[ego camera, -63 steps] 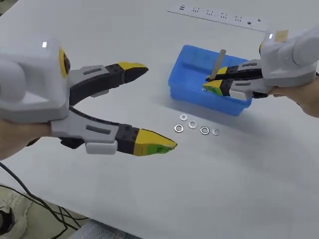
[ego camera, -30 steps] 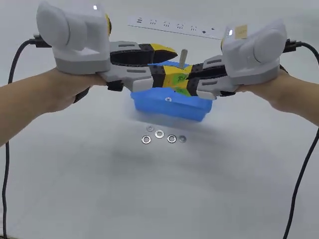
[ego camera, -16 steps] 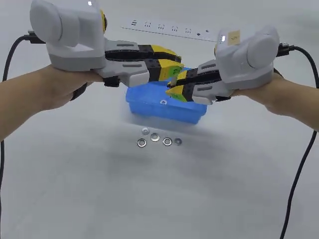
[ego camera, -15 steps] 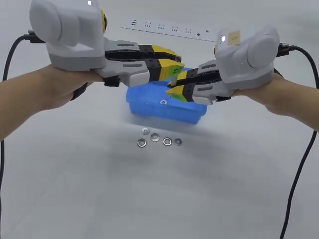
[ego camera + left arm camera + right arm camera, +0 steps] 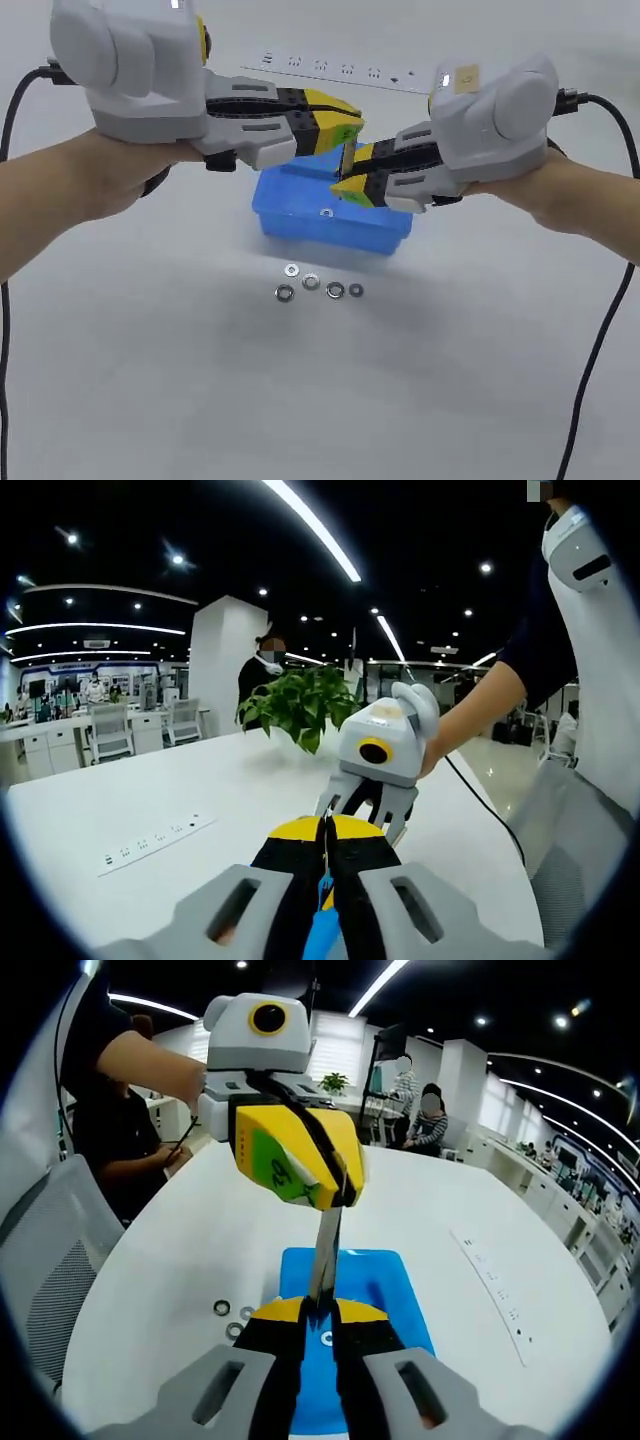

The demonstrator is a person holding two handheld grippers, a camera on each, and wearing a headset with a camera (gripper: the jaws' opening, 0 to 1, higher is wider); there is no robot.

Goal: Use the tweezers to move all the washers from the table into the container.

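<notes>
1. We can read no word, number or brand anywhere.
2. We see a green label (image 5: pixel 280 1168) on the left gripper (image 5: pixel 326 1197), but its dark mark is illegible.
3. A tan sticker (image 5: pixel 465 76) on the right gripper (image 5: pixel 345 186) and the power strip (image 5: pixel 330 70) markings are too blurred for us.

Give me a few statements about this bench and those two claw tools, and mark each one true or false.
1. The left gripper and the right gripper are both closed on the tweezers. True.
2. The blue container has nothing in it. False: one washer already lies inside.
3. Five washers lie on the table, on the near side of the container. True.
4. The tweezers lie flat on the table. False: they are held in the air above the container, one gripper at each end.
</notes>
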